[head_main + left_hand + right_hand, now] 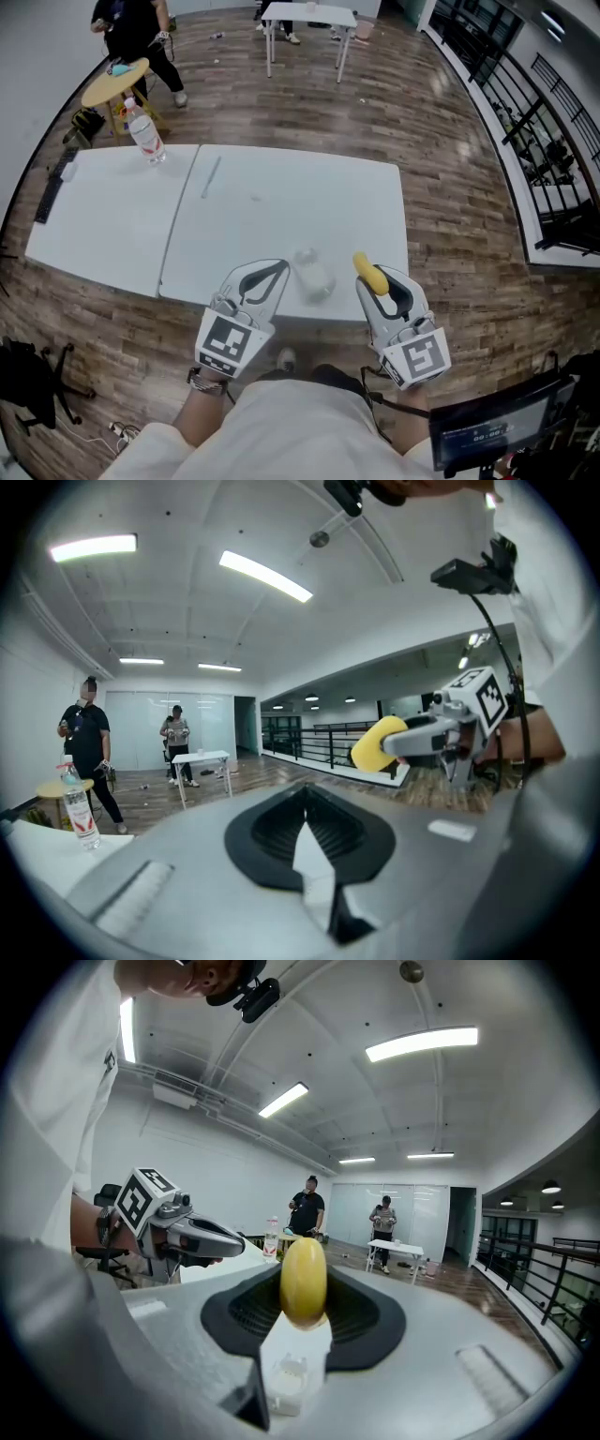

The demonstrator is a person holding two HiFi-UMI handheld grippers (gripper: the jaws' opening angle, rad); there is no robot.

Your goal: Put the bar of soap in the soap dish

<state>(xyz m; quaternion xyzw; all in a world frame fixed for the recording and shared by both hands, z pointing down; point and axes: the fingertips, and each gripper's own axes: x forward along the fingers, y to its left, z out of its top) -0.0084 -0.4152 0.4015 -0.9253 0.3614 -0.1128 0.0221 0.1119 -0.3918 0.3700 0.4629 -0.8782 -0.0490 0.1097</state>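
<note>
right gripper [379, 285]: clamped on bar of soap [367, 268] | left gripper [279, 269]: together, empty | soap dish [316, 278]: on counter [253, 216], between both

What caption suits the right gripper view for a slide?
Right gripper clamps an oval yellow bar of soap; a translucent soap dish sits on the white table.

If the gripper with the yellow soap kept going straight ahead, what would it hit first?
Probably nothing: ahead of the right gripper and its soap lies only bare table. The soap dish sits lower, to its left.
</note>
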